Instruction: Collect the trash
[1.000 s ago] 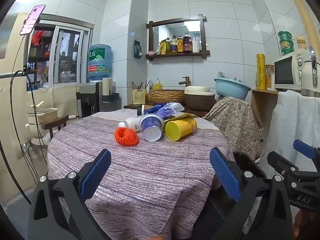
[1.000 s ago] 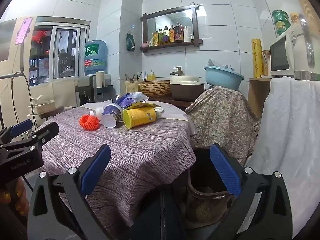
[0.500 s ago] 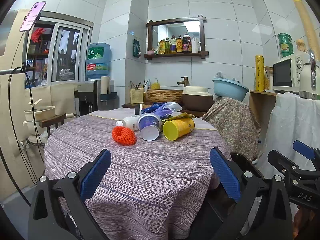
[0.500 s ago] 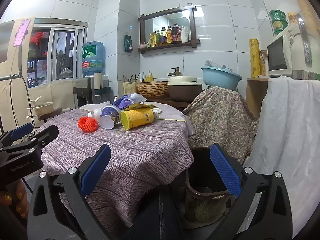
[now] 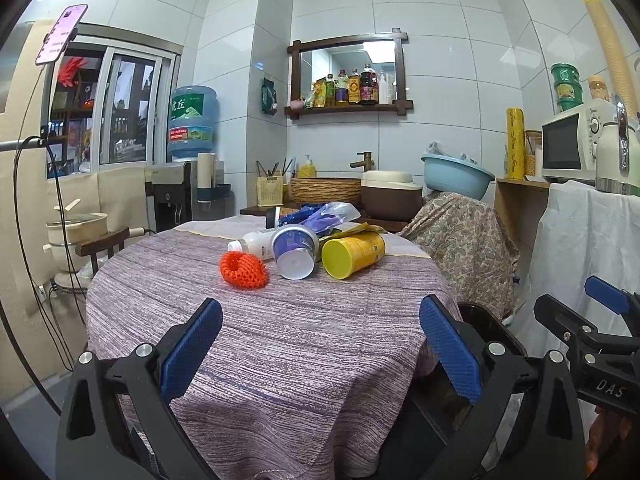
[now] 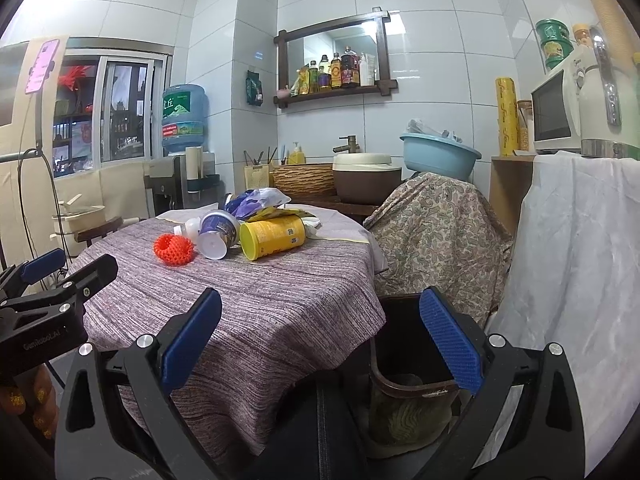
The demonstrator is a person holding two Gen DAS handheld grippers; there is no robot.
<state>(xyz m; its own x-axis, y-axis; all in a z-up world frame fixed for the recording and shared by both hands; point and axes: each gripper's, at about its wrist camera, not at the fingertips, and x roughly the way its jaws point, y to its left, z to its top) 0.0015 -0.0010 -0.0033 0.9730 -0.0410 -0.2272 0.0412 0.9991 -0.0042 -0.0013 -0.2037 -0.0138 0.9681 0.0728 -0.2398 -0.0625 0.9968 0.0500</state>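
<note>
On the round table with its purple woven cloth lies a heap of trash: an orange net, a purple-and-white cup on its side, a yellow can, a white bottle and a crumpled blue-clear bag. My left gripper hangs open, empty, over the near half of the cloth. My right gripper is open and empty too, over the table's right edge and a dark bin. From the right wrist, the net, cup and can show at the far side.
The bin stands on the floor right of the table. A chair under patterned fabric and a white-draped counter are at the right. A water dispenser, sink and basket stand behind. The left gripper shows in the right wrist view.
Both views have dropped slightly and the table looks a little farther away; the trash has not moved. Both grippers stay open and empty.
</note>
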